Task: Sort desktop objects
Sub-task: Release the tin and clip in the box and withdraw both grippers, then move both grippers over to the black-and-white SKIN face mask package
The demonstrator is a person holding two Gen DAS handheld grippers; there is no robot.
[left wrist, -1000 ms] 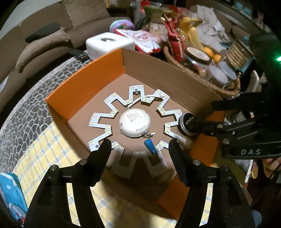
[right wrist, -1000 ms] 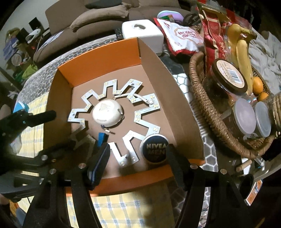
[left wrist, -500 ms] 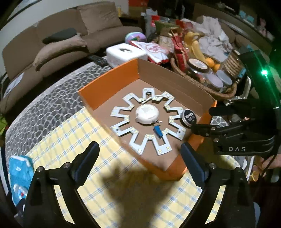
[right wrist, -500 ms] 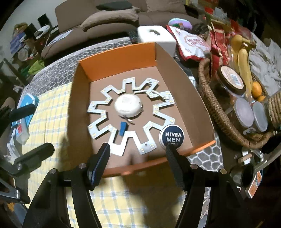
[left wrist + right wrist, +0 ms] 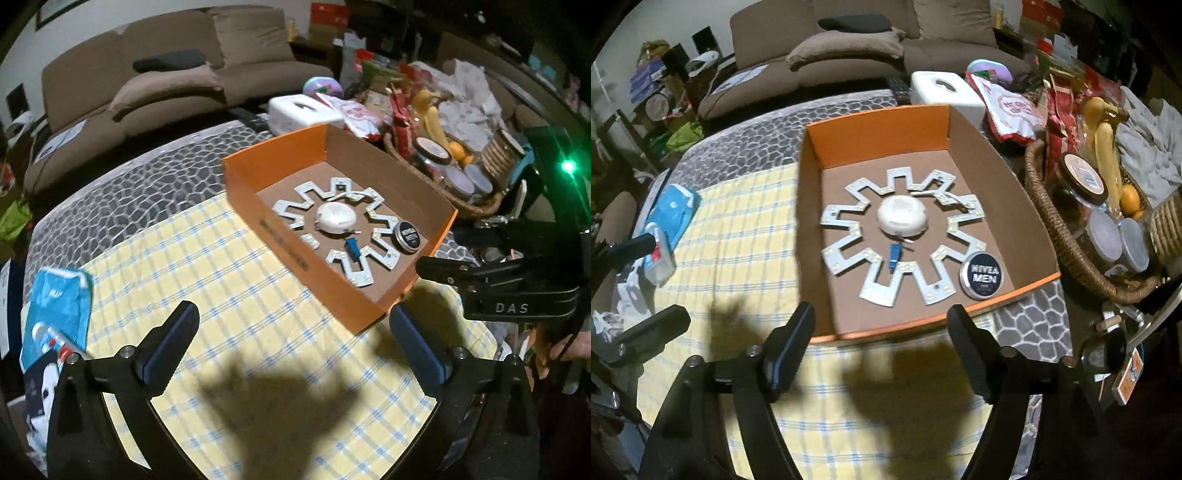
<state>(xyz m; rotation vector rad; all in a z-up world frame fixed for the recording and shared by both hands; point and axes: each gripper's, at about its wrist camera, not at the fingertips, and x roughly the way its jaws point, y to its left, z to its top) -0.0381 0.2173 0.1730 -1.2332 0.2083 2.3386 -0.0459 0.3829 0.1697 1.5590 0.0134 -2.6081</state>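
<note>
An orange cardboard box [image 5: 280,236] [image 5: 879,122] sits on the yellow checked cloth. In it lie a star-shaped LED panel with a white round driver [image 5: 336,218] [image 5: 903,218], a small blue piece [image 5: 352,249] [image 5: 894,256] and a dark Nivea Men tin [image 5: 407,236] [image 5: 984,275]. My left gripper [image 5: 291,321] hovers over the cloth in front of the box; its jaws are opening wide with nothing between them. My right gripper [image 5: 881,317] hangs just short of the box's near wall, jaws opening and empty.
A blue packet [image 5: 55,306] [image 5: 674,210] lies at the cloth's left edge. A wicker basket [image 5: 1067,240] with jars and bananas stands right of the box. Behind the box are a white tissue box [image 5: 942,92], snack bags and a brown sofa.
Both grippers have pulled back and up from over the box to above the cloth. The left jaws have spread much wider, the right slightly. The tin and blue piece stay in the box.
</note>
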